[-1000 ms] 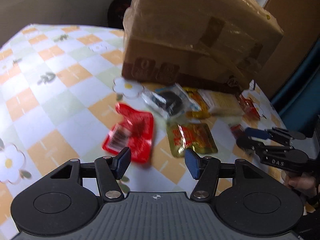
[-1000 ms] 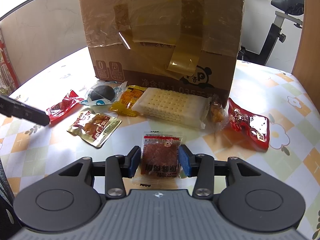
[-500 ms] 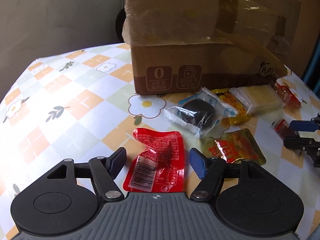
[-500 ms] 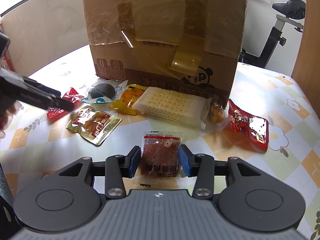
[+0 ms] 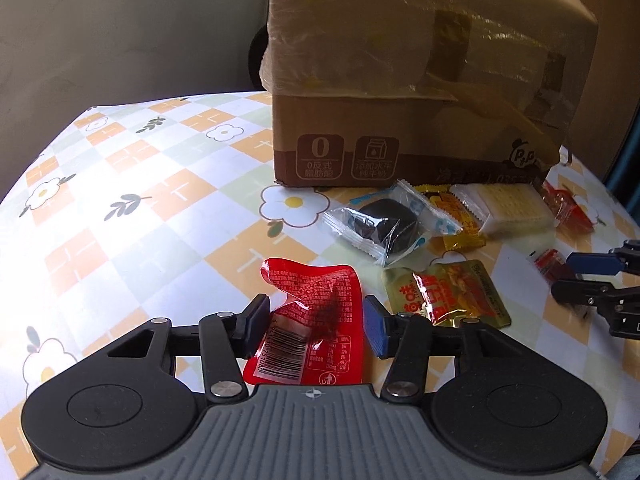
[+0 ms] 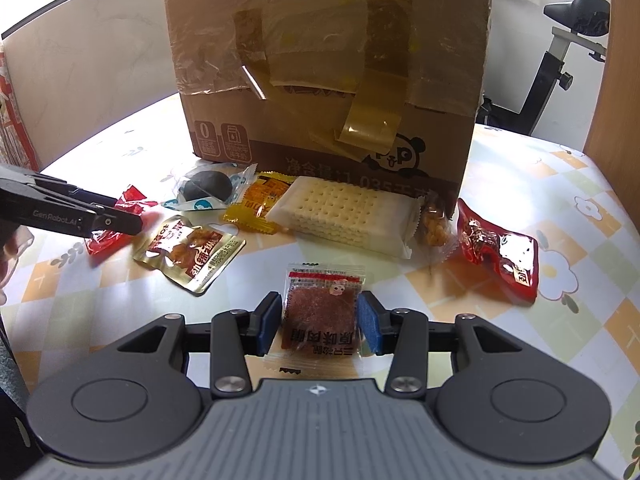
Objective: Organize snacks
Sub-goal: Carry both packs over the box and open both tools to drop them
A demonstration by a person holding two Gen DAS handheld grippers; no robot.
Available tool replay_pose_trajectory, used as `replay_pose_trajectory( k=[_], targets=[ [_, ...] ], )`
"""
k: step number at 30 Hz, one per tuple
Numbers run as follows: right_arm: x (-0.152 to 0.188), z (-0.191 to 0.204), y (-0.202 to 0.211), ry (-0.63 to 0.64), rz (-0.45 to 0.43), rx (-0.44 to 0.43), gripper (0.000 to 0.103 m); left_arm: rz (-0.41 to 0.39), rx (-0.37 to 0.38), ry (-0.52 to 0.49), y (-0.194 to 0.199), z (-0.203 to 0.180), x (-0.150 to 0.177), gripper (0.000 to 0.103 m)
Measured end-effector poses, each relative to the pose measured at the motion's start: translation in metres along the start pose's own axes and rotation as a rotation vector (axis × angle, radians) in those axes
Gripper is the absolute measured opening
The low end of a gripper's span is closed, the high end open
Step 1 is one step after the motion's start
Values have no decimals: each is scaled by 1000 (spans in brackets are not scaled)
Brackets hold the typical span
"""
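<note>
My left hand-held gripper (image 5: 316, 326) has just been closing onto the red sachet (image 5: 310, 328), to lift it. My right hand-held gripper (image 6: 318, 322) is clamped on the meat-jerky packet (image 6: 320, 312), ready for sorting.

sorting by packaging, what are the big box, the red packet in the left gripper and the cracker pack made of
Big box: matte brown cardboard under glossy, wrinkled tape. Red packet: shiny plastic film, probably; it creases and glints. Cracker pack: clear plastic wrap, crackers showing through.

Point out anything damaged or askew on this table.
The cardboard box looks battered: layers of yellowed tape are peeling, with one strip hanging loose on its front. The red packet between the left gripper pads is crumpled at its far end. The snacks lie scattered, unsorted.
</note>
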State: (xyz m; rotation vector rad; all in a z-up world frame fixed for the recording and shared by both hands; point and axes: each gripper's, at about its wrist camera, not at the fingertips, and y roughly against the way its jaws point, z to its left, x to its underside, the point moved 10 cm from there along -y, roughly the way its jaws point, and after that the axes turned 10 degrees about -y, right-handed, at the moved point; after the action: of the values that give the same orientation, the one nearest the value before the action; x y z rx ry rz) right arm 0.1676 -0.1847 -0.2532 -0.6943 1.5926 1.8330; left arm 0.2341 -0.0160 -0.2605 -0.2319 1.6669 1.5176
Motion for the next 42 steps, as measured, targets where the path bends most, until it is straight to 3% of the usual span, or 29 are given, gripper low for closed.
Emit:
replay_pose_trajectory(
  k=[7,13,24,29,32,37,42],
  targets=[
    [-13,3,15,4,-55,-4,45,-65,-17,5,22,2,-19,53],
    [-45,14,41,26,-152,-33,45,-156,-37,18,51,6,-50,54],
    [-142,45,100,129,-410,-91,45,-444,-57,-29,132,12,-151,54],
    [-197,46,102,150,-480,-104,45,-533,-38,-68,144,6,-209,54],
    [-233,43,89,190,-489,-94,45,-547,-11,-68,131,0,-243,55],
    [-281,33,45,211,-418,-56,45,-500,7,-56,82,-2,-287,55],
    [-290,19,6,188,-324,32,45,-430,-11,-61,44,5,-300,55]
  ],
)
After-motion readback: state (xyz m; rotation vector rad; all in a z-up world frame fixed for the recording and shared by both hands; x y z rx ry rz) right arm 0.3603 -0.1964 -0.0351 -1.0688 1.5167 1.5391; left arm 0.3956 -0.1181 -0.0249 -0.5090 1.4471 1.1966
